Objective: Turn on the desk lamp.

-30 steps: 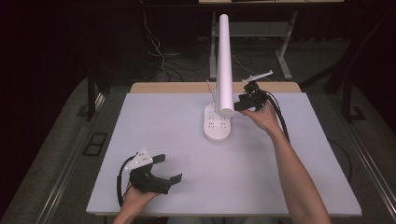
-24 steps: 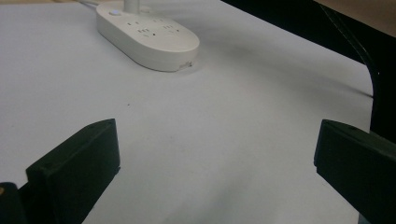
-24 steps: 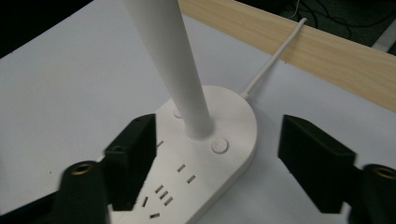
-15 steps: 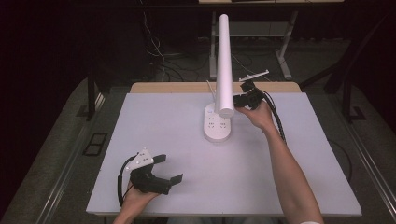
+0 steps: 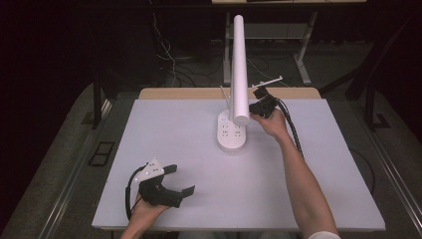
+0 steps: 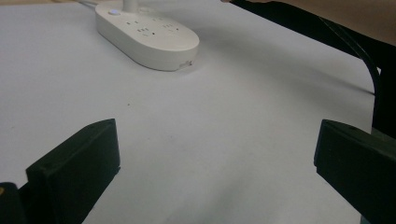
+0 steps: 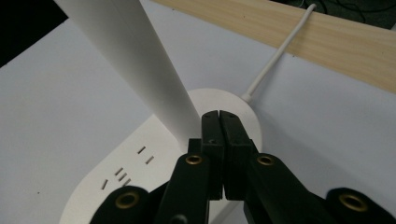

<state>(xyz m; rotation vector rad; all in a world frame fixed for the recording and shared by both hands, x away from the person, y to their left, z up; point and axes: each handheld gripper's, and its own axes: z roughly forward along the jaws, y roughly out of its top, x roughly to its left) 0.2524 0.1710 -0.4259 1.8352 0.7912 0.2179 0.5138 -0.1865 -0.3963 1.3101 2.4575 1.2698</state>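
Note:
A white desk lamp stands at the table's back middle, its oval base [image 5: 231, 136] carrying sockets and its long tube head [image 5: 240, 69] rising above. My right gripper [image 5: 260, 108] hovers just right of the tube's lower end, above the base. Seen from the right gripper view, its jaws [image 7: 219, 116] are pressed together with nothing between them, right beside the tube [image 7: 135, 60] and over the base [image 7: 140, 172]. Near the front left my left gripper [image 5: 180, 180] rests low with jaws spread wide. Its black fingers [image 6: 74, 172] frame bare table, with the base [image 6: 147, 30] farther off.
The lamp's white cable [image 7: 275, 56] runs back over the wooden table edge [image 5: 179, 93]. The grey-white mat [image 5: 174, 134] covers the tabletop. My right forearm [image 5: 303, 184] crosses the right half. Cables and table legs lie on the dark floor behind.
My right gripper has edged leftward, closer to the lamp tube. The left gripper has stayed where it was.

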